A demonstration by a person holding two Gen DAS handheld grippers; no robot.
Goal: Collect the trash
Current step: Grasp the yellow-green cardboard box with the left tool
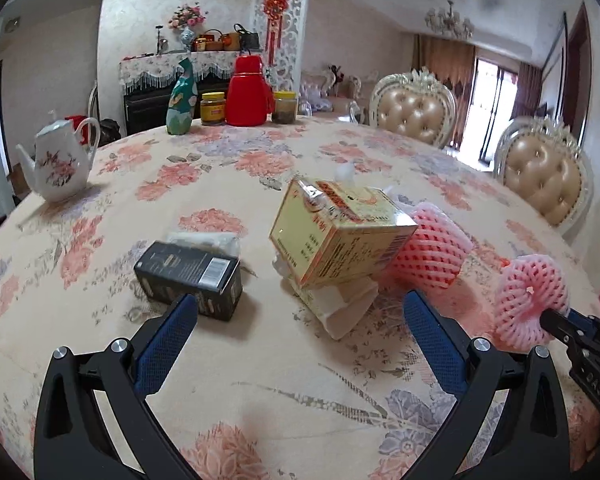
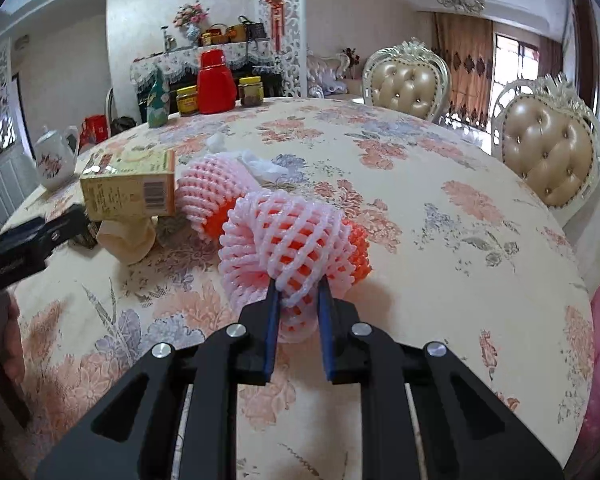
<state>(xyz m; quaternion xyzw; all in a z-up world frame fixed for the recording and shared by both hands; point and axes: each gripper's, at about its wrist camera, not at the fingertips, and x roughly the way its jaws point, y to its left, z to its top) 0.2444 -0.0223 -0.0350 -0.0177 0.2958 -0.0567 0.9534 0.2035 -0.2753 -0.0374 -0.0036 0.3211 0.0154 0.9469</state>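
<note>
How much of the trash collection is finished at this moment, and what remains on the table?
Nothing looks collected yet. In hand: the right gripper is shut on one pink foam fruit net. The left gripper is open and empty. Left on the floral tablecloth: a second foam net, the yellow carton, the black box, a beige wrapper under the carton and a crumpled tissue.

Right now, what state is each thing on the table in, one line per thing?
Right gripper: shut on the nearer pink foam fruit net.
Left gripper: open, holding nothing.
Second pink foam net: lying on its side.
Yellow cardboard box: tilted, propped on a white packet.
Black carton: lying flat.
White floral teapot: upright, lid on.
</note>
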